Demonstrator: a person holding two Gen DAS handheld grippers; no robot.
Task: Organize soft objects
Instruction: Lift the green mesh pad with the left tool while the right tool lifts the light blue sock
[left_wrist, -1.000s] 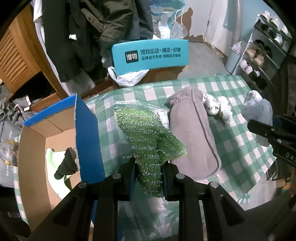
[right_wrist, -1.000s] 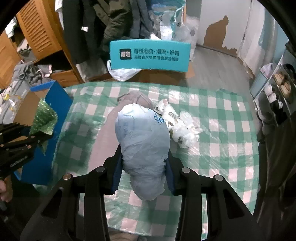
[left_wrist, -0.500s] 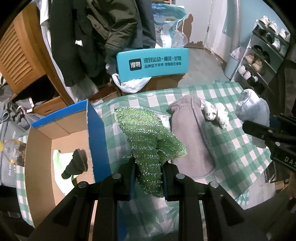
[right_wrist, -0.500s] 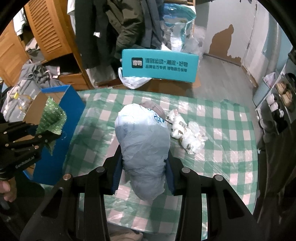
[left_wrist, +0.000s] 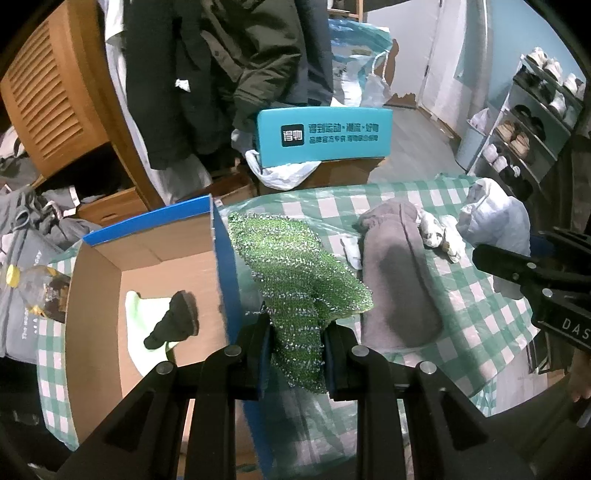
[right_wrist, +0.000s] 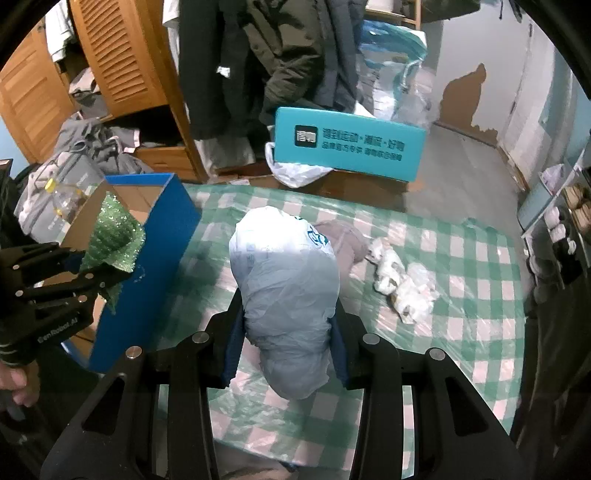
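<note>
My left gripper (left_wrist: 297, 347) clamped on a green sparkly cloth (left_wrist: 299, 273) just right of the blue box (left_wrist: 147, 258), my right gripper (right_wrist: 286, 354) pinching a pale plastic bag (right_wrist: 286, 288) further right, above the checked table (right_wrist: 480, 295), grey garment (left_wrist: 399, 280) lying between.

The green cloth (left_wrist: 295, 273) looks like coarse knit shot with glittering thread. The pale bag (right_wrist: 284, 291) is thin, crinkled plastic with a soft sheen. The grey garment (left_wrist: 399, 280) is matt, fleecy fabric. A glossy clear film covers the checked counter (right_wrist: 480, 295). The box (left_wrist: 147, 266) is plain brown cardboard inside, smooth blue outside. The gripper fingers (left_wrist: 255, 354) are matt black plastic with bright metal screws.
</note>
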